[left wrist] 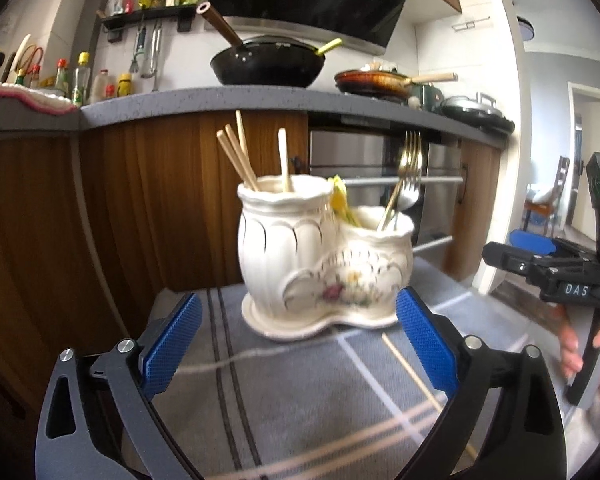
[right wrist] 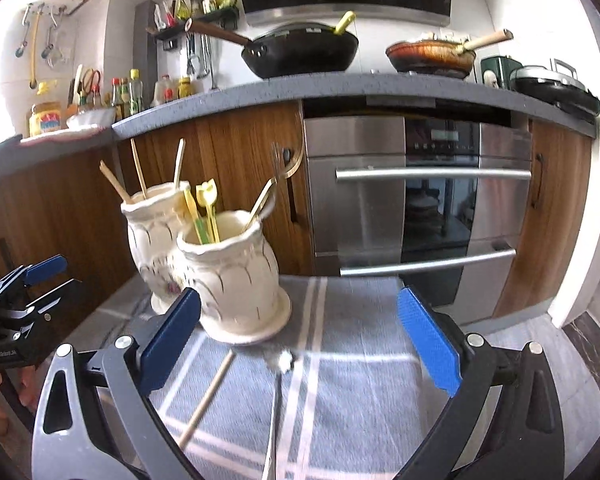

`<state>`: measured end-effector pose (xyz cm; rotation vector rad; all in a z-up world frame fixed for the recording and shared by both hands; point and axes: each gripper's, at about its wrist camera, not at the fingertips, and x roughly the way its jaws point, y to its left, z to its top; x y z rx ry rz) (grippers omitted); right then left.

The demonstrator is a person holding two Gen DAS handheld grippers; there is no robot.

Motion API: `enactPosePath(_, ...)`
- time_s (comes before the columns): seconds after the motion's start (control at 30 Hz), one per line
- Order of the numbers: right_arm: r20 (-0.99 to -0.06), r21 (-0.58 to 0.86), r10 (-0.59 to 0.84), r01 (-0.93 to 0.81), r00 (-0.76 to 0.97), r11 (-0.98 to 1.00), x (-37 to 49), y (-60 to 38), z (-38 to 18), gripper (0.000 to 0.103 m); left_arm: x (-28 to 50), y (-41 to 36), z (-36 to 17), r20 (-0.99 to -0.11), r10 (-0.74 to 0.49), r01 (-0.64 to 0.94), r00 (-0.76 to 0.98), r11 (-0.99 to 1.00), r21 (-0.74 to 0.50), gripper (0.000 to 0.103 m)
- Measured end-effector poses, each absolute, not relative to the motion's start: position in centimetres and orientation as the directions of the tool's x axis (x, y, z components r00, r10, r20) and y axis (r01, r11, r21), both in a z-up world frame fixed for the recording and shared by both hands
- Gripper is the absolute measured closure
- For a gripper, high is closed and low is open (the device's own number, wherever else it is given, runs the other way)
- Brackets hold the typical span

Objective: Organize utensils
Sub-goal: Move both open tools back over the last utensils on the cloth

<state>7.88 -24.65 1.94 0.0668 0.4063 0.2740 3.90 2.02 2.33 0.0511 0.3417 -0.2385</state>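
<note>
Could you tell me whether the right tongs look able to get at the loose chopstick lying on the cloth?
Probably yes: the right tongs stand open and empty, and the chopstick lies bare on the cloth beside the holder, nothing covering it.

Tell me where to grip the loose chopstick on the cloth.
Grip the chopstick near its middle, coming from above with the open right hand-held gripper, fingers across its length. It lies flat on the cloth, and is thin, clear of the holder.

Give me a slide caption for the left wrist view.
Open left gripper faces a white ceramic utensil holder on a grey striped cloth, one chopstick loose.
</note>
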Motion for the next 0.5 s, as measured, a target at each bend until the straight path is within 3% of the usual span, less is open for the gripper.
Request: enactPosePath(0.5,-0.649,0.036,0.219,-0.258,0.729,0.966,8.7,-22.6,-2.7,0.006,3.4,1.9,0.0,-0.457,-0.216,0.237,0.863,0.971,-0.013,0.006)
